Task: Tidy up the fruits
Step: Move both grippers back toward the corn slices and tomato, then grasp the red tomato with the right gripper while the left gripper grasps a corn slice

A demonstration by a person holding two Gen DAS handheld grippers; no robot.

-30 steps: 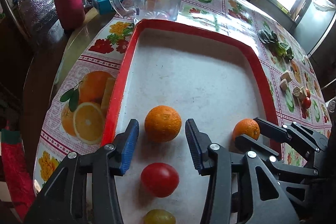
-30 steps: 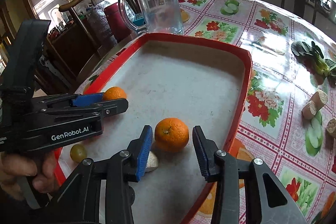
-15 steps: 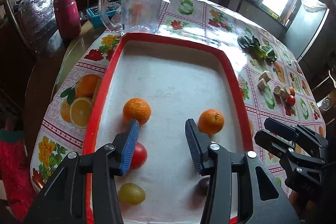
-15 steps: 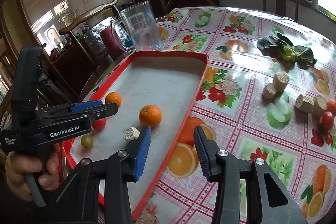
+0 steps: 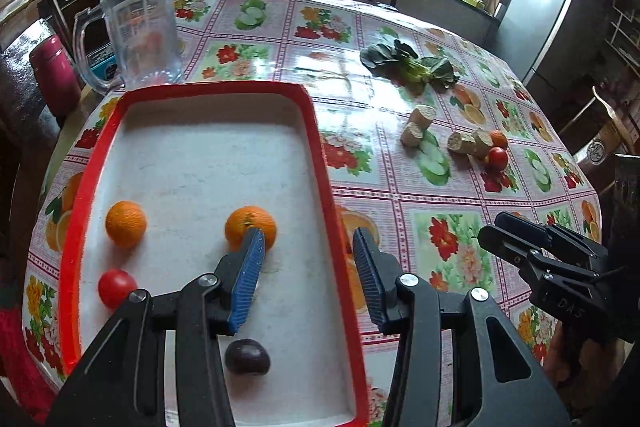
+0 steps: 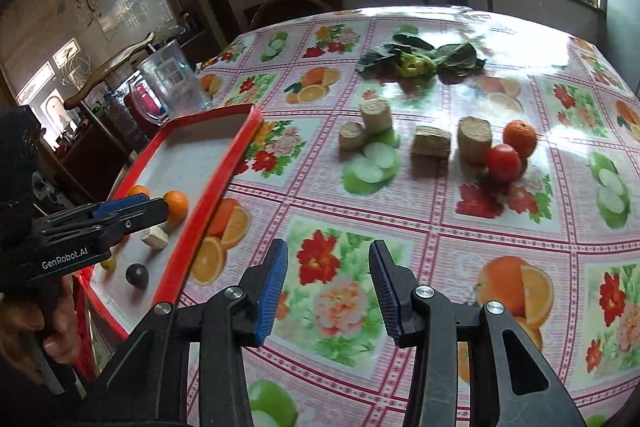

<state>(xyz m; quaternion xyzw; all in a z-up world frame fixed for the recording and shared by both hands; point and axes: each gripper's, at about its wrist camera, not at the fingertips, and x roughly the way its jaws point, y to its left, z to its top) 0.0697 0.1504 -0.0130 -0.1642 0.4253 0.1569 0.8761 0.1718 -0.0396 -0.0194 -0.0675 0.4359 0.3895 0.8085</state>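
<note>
A red-rimmed tray (image 5: pixel 320 155) holds two oranges (image 5: pixel 126 223) (image 5: pixel 250 226), a red tomato (image 5: pixel 116 287) and a dark plum (image 5: pixel 247 355). My left gripper (image 5: pixel 308 281) is open and empty above the tray's right rim. My right gripper (image 6: pixel 326 285) is open and empty above the flowered tablecloth, right of the tray (image 6: pixel 224 171). An orange (image 6: pixel 519 137) and a tomato (image 6: pixel 503 163) lie on the table at the far right. In the right wrist view the tray also shows a pale chunk (image 6: pixel 154 238).
Beige cut chunks (image 6: pixel 376 115) (image 6: pixel 474 139) lie beside the loose fruit. Leafy greens (image 6: pixel 416 59) lie farther back. A clear pitcher (image 5: pixel 138 27) stands behind the tray, a red flask (image 5: pixel 54 75) at its left. Chairs stand around the table.
Both grippers have pulled back and swung right, away from the tray. The orange the right gripper stood around now lies free in the tray. Both stay open.
</note>
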